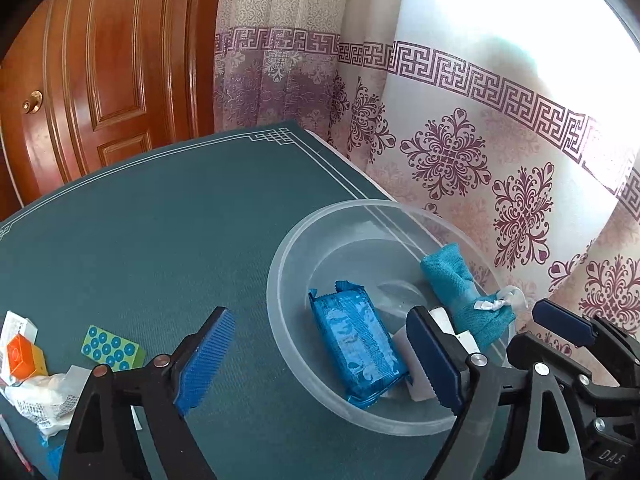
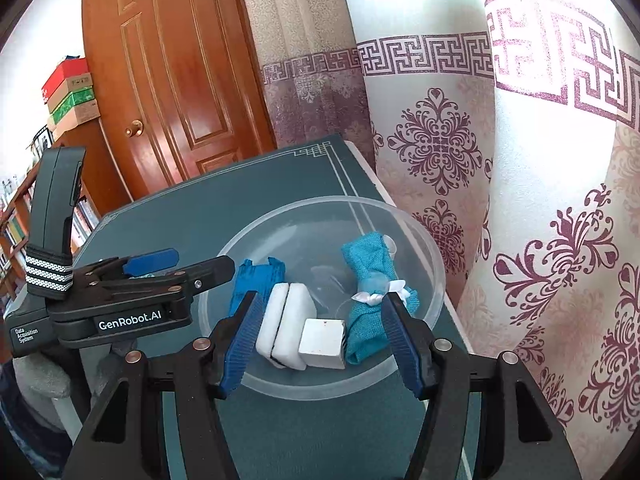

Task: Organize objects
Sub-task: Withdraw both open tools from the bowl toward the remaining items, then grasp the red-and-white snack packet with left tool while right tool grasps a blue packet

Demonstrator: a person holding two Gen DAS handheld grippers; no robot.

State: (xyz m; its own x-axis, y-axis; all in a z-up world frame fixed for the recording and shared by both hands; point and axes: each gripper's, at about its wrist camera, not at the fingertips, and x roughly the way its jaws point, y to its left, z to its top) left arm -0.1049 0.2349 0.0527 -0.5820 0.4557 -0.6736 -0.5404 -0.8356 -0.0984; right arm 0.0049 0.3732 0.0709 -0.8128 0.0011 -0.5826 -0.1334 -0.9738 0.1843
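My left fingers (image 1: 320,356) and right fingers (image 2: 320,344) gaped empty over the bowl (image 1: 280,280); blue packet (image 1: 356,348) lay pointing eleven o'clock, toy blocks (image 1: 112,348) at nine.

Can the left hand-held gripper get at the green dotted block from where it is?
Probably yes: the left hand-held gripper is open and empty, and the green dotted block lies on bare mat just beside it, nothing between.

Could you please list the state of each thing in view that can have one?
Left gripper: open, empty.
Right gripper: open, empty.
Clear bowl: upright, holding items.
Blue packet: sealed, lying in bowl.
Teal pouch: tied shut, in bowl.
Door: closed.
Green dotted block: on table, outside bowl.
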